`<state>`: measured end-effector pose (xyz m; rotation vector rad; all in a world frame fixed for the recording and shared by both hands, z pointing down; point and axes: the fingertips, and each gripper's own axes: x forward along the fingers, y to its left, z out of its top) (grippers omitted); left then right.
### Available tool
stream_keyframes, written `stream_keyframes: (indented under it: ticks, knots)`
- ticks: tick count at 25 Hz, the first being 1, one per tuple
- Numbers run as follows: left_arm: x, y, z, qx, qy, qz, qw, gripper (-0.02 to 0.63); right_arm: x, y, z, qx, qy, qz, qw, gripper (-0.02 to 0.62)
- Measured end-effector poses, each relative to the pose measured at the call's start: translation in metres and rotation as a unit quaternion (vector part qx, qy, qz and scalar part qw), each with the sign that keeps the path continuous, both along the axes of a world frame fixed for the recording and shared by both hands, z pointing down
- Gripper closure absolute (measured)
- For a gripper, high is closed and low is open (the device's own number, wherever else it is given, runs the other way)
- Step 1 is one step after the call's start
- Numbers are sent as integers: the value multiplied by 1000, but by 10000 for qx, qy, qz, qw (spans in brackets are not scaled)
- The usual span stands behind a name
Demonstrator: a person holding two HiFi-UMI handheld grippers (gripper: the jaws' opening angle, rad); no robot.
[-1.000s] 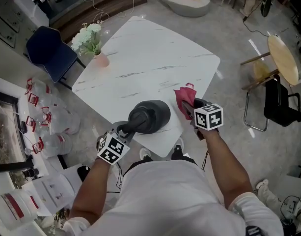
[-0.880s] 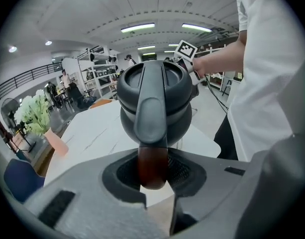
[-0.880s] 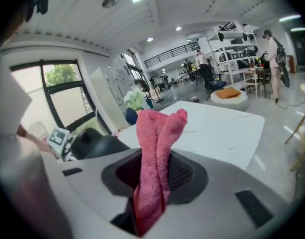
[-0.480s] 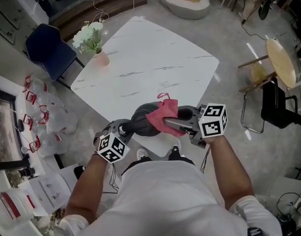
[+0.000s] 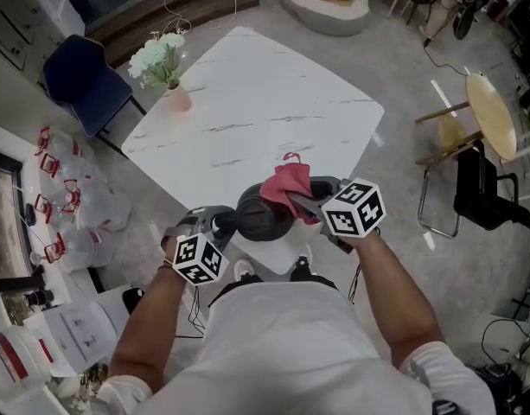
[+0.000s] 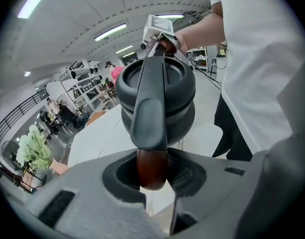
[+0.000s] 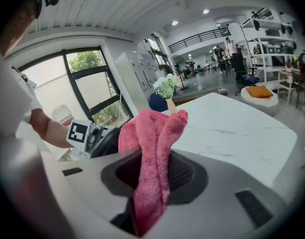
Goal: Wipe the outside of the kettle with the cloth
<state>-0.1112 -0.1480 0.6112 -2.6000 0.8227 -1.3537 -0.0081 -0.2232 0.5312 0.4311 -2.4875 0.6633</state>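
Note:
A dark grey kettle point(image 5: 263, 217) hangs over the near corner of the white marble table point(image 5: 247, 102). My left gripper point(image 5: 220, 225) is shut on its handle. In the left gripper view the handle's brown end point(image 6: 151, 166) sits between the jaws of the left gripper point(image 6: 152, 177), and the kettle body point(image 6: 159, 91) fills the middle. A pink cloth point(image 5: 286, 188) is clamped in my right gripper point(image 5: 297, 201) and lies against the kettle's upper right side. In the right gripper view the cloth point(image 7: 152, 138) hangs folded through the right gripper point(image 7: 152, 183), with the kettle dark behind it.
A pink vase of white flowers point(image 5: 165, 63) stands at the table's far left corner. A blue chair point(image 5: 85, 80) is beyond it, and water bottle packs point(image 5: 70, 210) lie on the floor at left. At right are a round wooden table point(image 5: 494, 111) and a black chair point(image 5: 485, 193).
The right gripper carried the cloth left and up, from the table beside the kettle onto the kettle's side. The left gripper stayed in place and rolled, turning the kettle.

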Motion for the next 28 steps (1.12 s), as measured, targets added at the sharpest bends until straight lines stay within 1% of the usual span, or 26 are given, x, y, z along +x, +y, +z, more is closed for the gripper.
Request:
stream_keyframes:
  ticks: [4,10,18,24,28]
  knots:
    - [1,0,-3,92,-110,92,9999,506,8,-10,15,-19,286,219,9993,483]
    - [4,-1,-4,177,-278,188,9993,508,20,-14,40,-3,746,252,9969,483]
    - [4,-1,-3,199,-317,126,9992,508,28,-20,62,-84,951,343,9948,483]
    - [4,0,-4,285,-354,121,9989,508,37,-25,84,-73,1267,367,9912,483]
    - [5,-1,-5,311,-380,123,9987,508,44,-30,100,-272,1298,573,9895,483]
